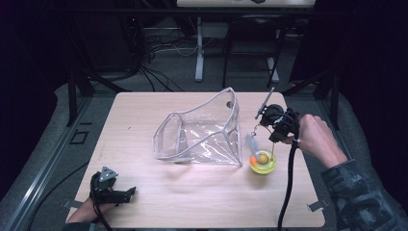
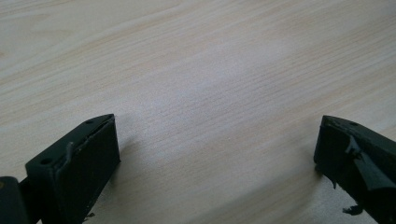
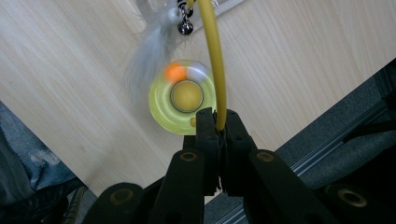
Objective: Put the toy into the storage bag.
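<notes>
A round yellow toy base (image 1: 262,162) (image 3: 182,98) sits on the table at the right, with an orange ball (image 3: 175,72) in its ring. A thin yellow rod (image 3: 215,56) rises from it, and my right gripper (image 1: 275,137) (image 3: 218,119) is shut on that rod just above the base. A pale feather (image 3: 149,51) and a small bell (image 3: 185,28) hang near the rod's far end. My left gripper (image 1: 129,192) (image 2: 217,135) rests low at the table's front left, open, with bare wood between its jaws.
A clear plastic pouch (image 1: 202,130) with a grey rim stands open in the middle of the wooden table (image 1: 192,202), its right side close to the toy. Dark floor, cables and table legs lie beyond the far edge.
</notes>
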A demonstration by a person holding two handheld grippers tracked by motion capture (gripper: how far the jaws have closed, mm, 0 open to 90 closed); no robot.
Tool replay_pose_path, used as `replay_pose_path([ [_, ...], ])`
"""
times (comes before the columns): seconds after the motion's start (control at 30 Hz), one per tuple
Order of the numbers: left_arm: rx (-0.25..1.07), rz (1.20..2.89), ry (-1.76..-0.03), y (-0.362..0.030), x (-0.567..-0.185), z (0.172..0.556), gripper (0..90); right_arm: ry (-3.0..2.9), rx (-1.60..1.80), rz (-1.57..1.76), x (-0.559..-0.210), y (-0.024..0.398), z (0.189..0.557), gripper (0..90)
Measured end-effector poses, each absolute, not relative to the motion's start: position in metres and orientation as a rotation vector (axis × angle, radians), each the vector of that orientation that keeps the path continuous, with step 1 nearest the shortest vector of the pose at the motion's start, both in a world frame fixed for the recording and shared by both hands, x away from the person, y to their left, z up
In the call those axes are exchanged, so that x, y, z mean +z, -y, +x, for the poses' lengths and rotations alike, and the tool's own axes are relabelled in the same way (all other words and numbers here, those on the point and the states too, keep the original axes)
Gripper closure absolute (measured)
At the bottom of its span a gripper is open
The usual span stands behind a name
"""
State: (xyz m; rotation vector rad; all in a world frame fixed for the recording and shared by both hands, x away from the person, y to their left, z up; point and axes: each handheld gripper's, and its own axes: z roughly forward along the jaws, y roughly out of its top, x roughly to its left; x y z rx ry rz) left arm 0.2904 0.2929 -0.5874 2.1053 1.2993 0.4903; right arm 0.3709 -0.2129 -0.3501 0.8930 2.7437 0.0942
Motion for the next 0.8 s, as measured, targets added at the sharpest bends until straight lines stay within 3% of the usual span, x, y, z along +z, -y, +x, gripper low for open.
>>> replay_pose_path([
  [0.8,0.49,2.105,-1.298,-0.293,-0.587,0.291,0.0,-2.712,0.081,0.87,-0.32,0.21,0.376,88.0],
])
